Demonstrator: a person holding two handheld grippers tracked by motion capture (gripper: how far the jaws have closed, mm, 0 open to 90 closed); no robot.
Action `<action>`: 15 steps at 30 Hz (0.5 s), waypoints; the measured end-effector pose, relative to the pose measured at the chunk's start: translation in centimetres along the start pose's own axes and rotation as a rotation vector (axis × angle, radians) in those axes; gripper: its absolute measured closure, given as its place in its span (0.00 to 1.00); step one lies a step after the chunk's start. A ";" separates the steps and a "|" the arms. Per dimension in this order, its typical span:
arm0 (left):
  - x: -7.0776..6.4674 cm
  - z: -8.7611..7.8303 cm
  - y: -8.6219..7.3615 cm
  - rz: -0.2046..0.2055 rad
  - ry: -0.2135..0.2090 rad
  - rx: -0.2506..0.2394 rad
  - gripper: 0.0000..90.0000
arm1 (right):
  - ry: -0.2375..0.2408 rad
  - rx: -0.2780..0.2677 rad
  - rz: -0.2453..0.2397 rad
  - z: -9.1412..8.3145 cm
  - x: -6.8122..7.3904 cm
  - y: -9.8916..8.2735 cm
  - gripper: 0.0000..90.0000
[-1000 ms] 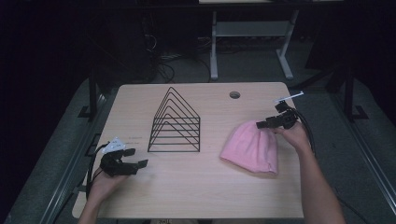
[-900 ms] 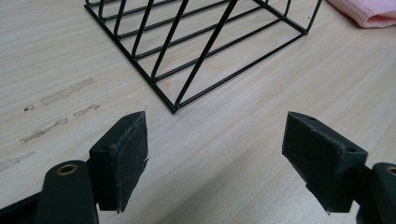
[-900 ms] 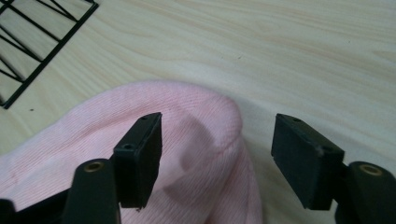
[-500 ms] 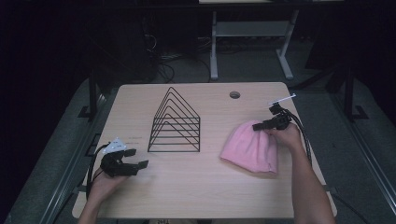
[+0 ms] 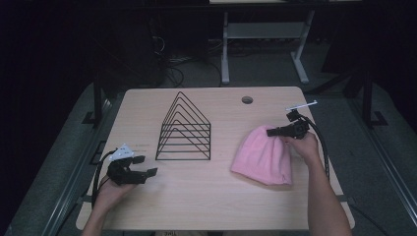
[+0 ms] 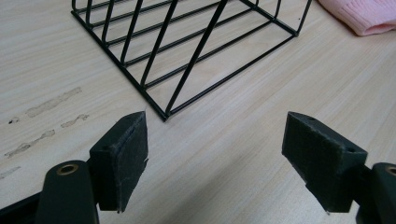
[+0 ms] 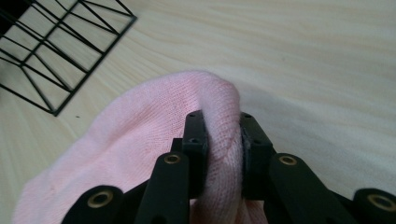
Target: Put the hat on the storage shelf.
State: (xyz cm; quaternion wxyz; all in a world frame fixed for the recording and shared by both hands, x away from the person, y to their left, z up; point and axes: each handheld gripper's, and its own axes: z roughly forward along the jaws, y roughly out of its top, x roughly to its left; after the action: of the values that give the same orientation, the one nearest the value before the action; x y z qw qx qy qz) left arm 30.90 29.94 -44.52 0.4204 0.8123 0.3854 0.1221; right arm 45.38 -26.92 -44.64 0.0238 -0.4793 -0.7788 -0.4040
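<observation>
The left gripper (image 5: 143,166) rests at the table's (image 5: 206,206) near-left part, its jaws spread wide with nothing between them; the wire rack (image 5: 184,129) stands just ahead of its fingertips (image 6: 122,154), and the pink beanie (image 5: 263,155) lies well beyond that, far off to their right; the right gripper (image 7: 223,140) has just been closing and now pinches a fold of the beanie's rounded crown between its pads; the hat's long axis runs from those fingers back toward the person; the right hand (image 5: 306,145) is plainly the nearer; no brand, label or writing can be read anywhere.
</observation>
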 end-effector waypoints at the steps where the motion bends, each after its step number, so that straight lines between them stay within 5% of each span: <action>1: 0.0 0.0 0.0 0.000 0.000 0.000 0.25 | -0.003 -0.010 -0.014 -0.3 0.3 0.1 0.84; 15: -0.1 -0.4 0.1 0.007 0.000 -0.010 0.25 | 0.000 -0.102 -0.140 -4.5 5.3 0.6 0.85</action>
State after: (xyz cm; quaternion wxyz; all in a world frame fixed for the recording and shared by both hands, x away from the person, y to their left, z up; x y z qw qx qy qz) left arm 30.68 30.07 -44.22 0.4241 0.8114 0.3821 0.1255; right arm 41.34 -25.85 -39.00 -0.0291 -0.4242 -0.7889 -0.4437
